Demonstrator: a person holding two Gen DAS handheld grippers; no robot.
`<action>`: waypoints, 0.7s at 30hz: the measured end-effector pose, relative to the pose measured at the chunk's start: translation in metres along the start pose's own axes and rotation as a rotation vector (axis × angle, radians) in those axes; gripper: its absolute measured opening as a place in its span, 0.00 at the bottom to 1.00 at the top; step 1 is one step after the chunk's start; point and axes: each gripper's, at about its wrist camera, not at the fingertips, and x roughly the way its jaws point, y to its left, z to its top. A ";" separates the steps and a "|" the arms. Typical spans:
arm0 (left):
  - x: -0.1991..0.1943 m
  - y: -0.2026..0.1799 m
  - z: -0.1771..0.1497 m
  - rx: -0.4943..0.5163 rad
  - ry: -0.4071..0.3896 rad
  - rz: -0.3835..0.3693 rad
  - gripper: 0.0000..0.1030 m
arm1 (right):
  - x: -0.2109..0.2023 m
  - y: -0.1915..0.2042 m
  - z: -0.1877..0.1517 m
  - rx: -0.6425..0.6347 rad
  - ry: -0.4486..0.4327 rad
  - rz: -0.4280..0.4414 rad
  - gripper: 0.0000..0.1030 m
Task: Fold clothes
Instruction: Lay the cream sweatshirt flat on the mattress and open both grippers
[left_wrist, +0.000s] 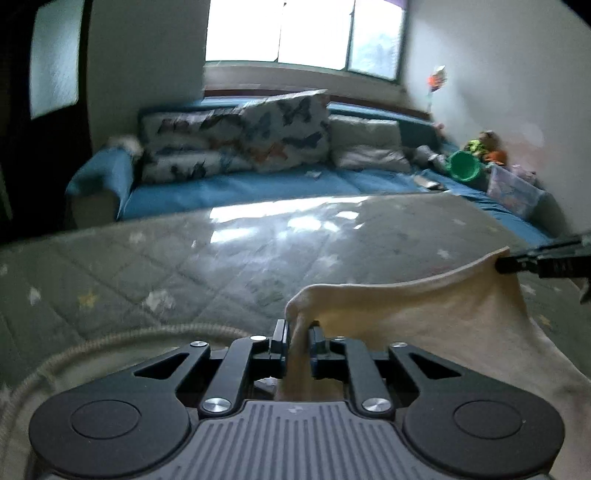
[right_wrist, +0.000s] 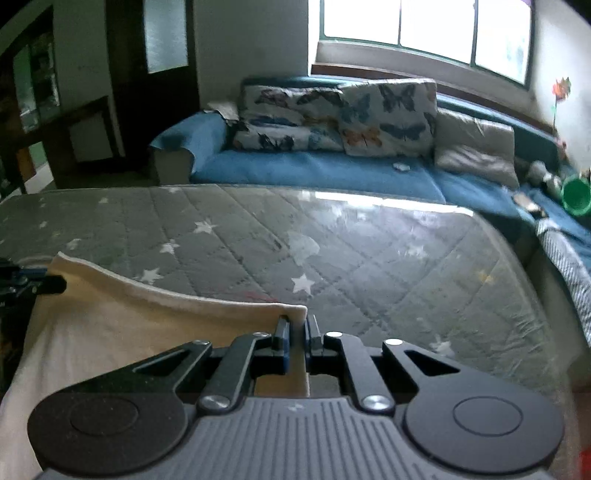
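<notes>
- Broadly, a grey quilted mattress (right_wrist: 258, 236) with white stars fills the middle of both wrist views, its plastic wrap glaring under the window (left_wrist: 303, 33) at twelve o'clock.
- Behind it, from ten to three o'clock, runs a blue sofa (right_wrist: 314, 166) with butterfly-print cushions (right_wrist: 384, 114) and a plain pale cushion (right_wrist: 476, 147).
- Stretched above the mattress is a cream cloth (left_wrist: 424, 317), its top edge sagging between the two grippers; the rest drops toward six o'clock.
- At six o'clock in the left wrist view, the left gripper (left_wrist: 299, 334) is clenched on a bunched corner of the cloth, fabric squeezed between the fingers.
- At six o'clock in the right wrist view, the right gripper (right_wrist: 297, 332) is clamped on the opposite corner, the hem standing up flat between its fingers.
- At three o'clock on the sofa sits a green bucket (left_wrist: 463, 166), with blurred toys behind it.
</notes>
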 end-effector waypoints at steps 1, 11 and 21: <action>0.003 0.003 -0.001 -0.014 0.012 0.003 0.24 | 0.007 -0.002 -0.001 0.007 0.018 0.000 0.10; -0.036 0.012 -0.001 -0.046 -0.015 0.035 0.31 | -0.043 -0.014 -0.010 -0.040 0.001 -0.022 0.15; -0.119 -0.053 -0.057 0.178 -0.017 -0.177 0.43 | -0.130 0.016 -0.103 -0.142 -0.031 0.116 0.15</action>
